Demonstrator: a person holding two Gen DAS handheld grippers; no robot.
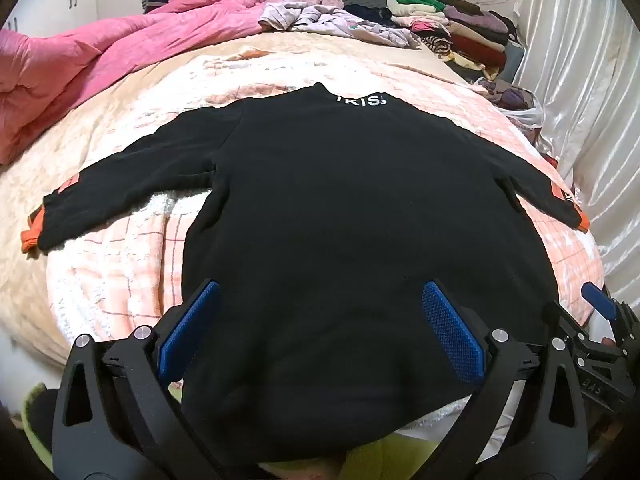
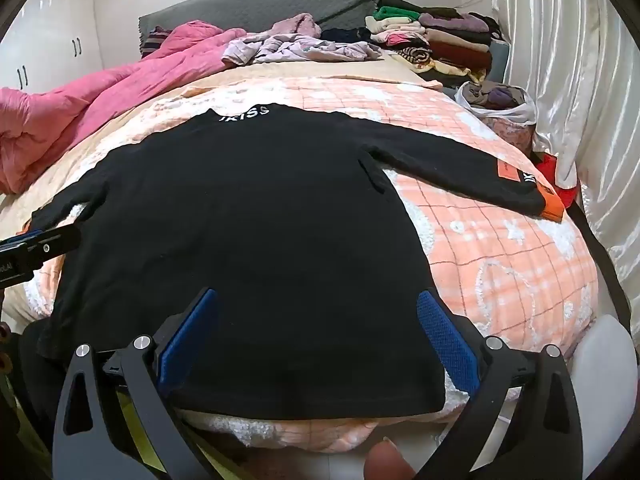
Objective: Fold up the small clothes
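Note:
A small black long-sleeved sweater [image 1: 340, 208] lies flat on the bed, collar away from me, white lettering on the collar, both sleeves spread out with orange cuffs. It also shows in the right wrist view [image 2: 248, 220]. My left gripper [image 1: 320, 292] is open and empty, just above the sweater's hem near its left side. My right gripper [image 2: 316, 300] is open and empty above the hem near its right side. The right gripper also shows at the right edge of the left wrist view [image 1: 600, 308]. The left gripper shows at the left edge of the right wrist view [image 2: 28, 248].
The sweater rests on a peach checked blanket [image 2: 500, 248]. A pink quilt [image 1: 100, 68] is bunched at the back left. Loose lilac clothes [image 1: 336, 20] and a stack of folded clothes [image 1: 452, 28] sit at the back. A bag of clothes [image 2: 500, 108] and a white curtain [image 2: 580, 80] are at right.

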